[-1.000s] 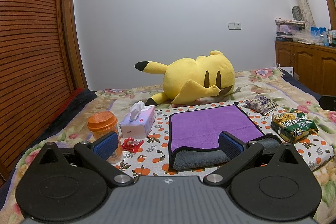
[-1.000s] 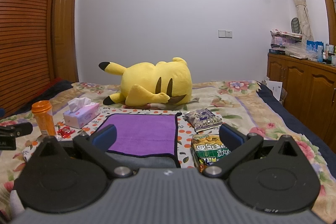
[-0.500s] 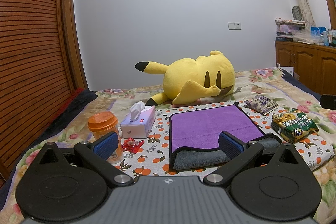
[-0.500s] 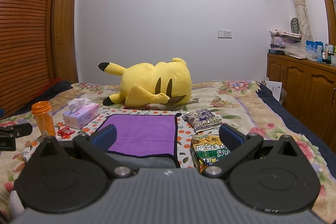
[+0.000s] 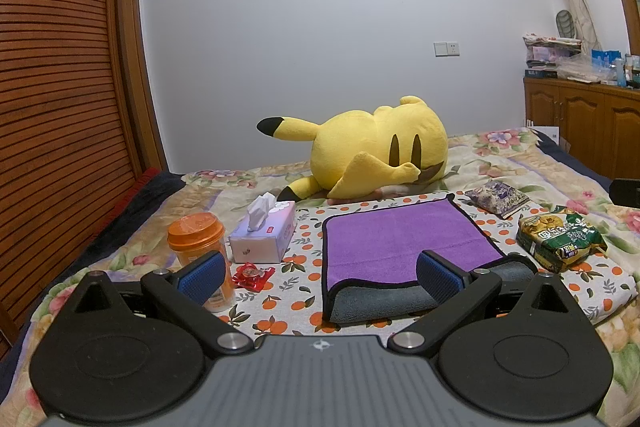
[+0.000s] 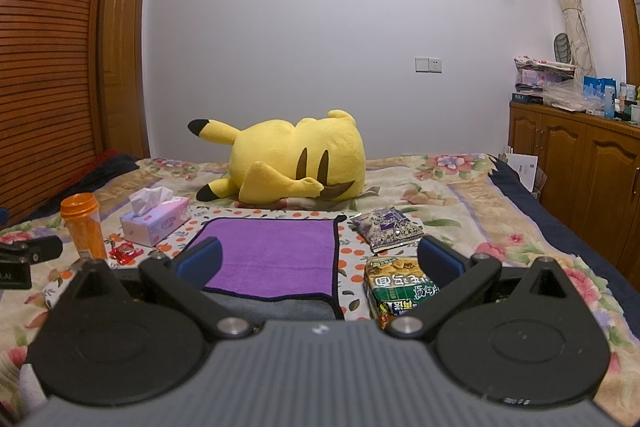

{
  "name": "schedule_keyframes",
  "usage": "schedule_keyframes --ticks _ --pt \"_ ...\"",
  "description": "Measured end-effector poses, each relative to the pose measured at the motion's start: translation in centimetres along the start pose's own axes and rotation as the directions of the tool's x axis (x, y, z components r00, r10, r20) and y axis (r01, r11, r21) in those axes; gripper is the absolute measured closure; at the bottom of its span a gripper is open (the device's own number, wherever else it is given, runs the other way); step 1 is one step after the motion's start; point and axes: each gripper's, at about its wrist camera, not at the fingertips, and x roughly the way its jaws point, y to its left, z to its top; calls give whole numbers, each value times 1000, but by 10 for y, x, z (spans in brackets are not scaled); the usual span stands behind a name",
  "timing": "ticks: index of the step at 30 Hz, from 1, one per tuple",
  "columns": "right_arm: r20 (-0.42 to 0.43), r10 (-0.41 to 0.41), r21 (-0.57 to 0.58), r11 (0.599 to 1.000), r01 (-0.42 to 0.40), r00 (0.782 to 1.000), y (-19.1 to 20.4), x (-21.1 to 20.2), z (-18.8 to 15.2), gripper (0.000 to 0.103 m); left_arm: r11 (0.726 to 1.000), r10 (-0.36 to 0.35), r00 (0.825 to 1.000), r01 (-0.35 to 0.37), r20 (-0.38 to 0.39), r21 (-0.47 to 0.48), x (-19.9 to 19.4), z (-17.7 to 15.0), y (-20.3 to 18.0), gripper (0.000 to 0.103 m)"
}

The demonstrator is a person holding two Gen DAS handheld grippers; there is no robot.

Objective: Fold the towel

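We hold both grippers back from the towel (image 5: 400, 243), which lies flat on the orange-dotted cloth (image 5: 304, 247) on the bed, purple face up, its near edge showing a grey layer, so it looks folded at least once. Our left gripper (image 5: 320, 277) has its fingers spread wide and empty; in its view the towel sits at about one o'clock. Our right gripper (image 6: 320, 261) is likewise spread and empty, with the towel at about eleven o'clock.

The risks we see come from crowding. The green snack packet (image 6: 400, 289) lies just beside the towel's right edge, so a right-hand reach for that corner could catch the packet instead or drag it along. At nine o'clock of the towel, the red candy wrapper (image 5: 253, 275), tissue box (image 5: 266, 239) and orange-lidded jar (image 5: 198, 247) stand near; a wide sweep could tip the jar. Pinching only the top layer would, we judge, undo the existing fold.
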Motion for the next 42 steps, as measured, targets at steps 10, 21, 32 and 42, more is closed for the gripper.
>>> schedule_keyframes --ticks 10,21,32,42 --pt "-4 1 -1 1000 -1 1000 1 0 3 0 1000 -4 1000 4 -6 -2 1 -1 1 0" --pt "-59 16 -6 1000 -17 998 -3 19 2 0 1000 -17 997 18 -80 15 20 -5 -2 0" --pt "-100 22 -29 999 -25 995 -2 39 4 0 999 -29 991 34 -129 33 47 -4 -2 0" --pt "-128 22 -57 998 -29 992 -1 62 7 0 998 -39 988 45 -149 34 66 -1 -2 0"
